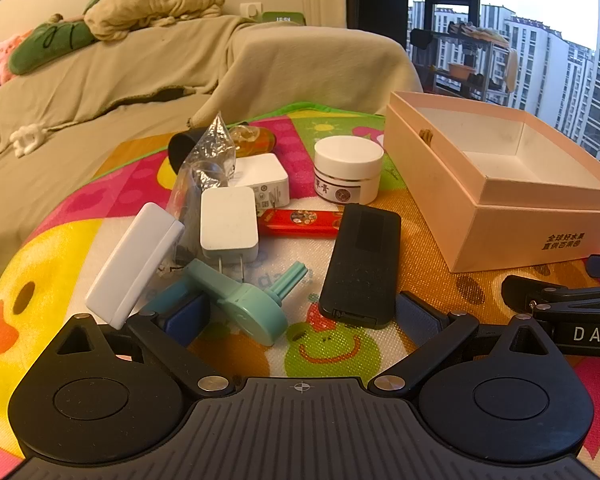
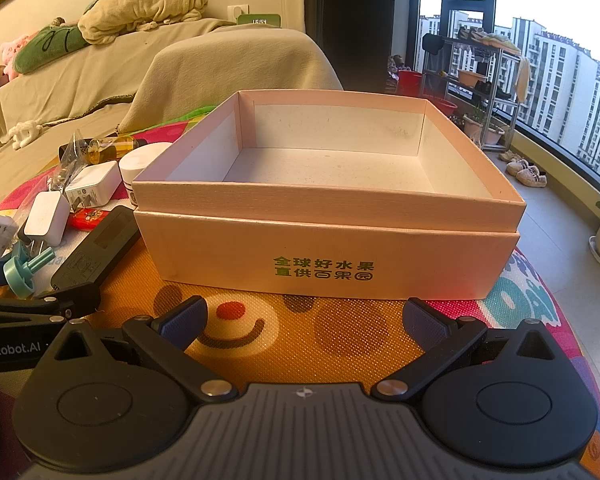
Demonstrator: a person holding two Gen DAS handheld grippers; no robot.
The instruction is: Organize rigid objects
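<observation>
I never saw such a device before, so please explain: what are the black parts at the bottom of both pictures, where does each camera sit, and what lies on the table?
The black parts are handheld grippers; a person carries one in each hand. Each picture comes from a camera on a gripper, looking forward along its jaws. The left gripper faces a pile: a black remote, a white charger, a teal holder, a white jar. The right gripper faces an empty pink box. Both jaws stand open and hold nothing.
</observation>
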